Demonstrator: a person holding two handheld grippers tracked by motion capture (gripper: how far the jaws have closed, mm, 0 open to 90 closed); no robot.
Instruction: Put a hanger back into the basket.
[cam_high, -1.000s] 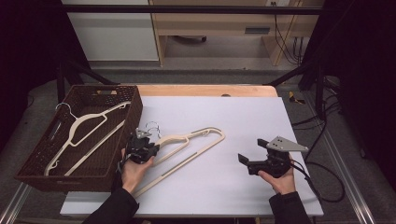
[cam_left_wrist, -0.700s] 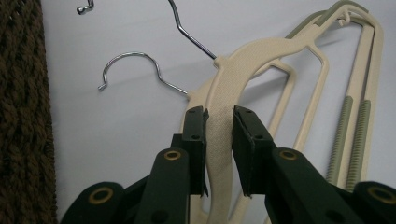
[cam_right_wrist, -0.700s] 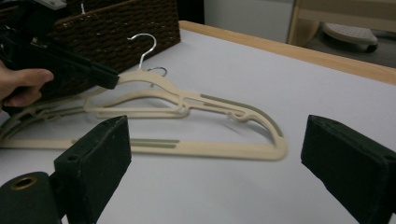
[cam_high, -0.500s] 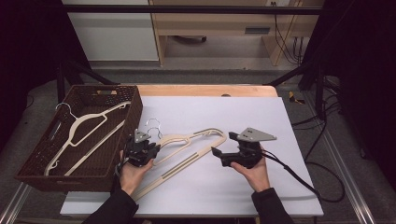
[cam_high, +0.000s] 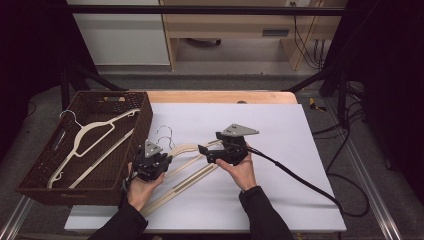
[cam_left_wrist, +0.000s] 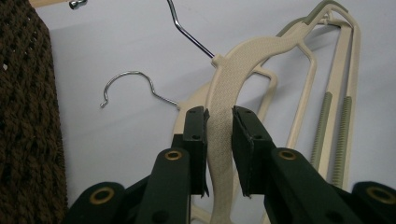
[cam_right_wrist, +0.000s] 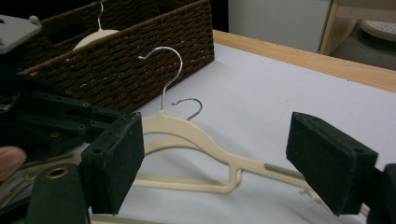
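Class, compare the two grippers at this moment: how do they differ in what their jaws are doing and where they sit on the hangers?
The left gripper is clamped on the upper hanger near its neck; the right gripper stands open, with nothing between its pads. The left gripper sits beside the wicker basket; the right gripper sits further along the hanger's arm. Both have black jaws and are hand-held.

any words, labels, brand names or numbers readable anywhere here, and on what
None can be read: the cream hangers, the brown woven basket, the white table sheet and both grippers bear no legible print.
A pale label on the wooden furniture behind the table is too small and blurred to read.
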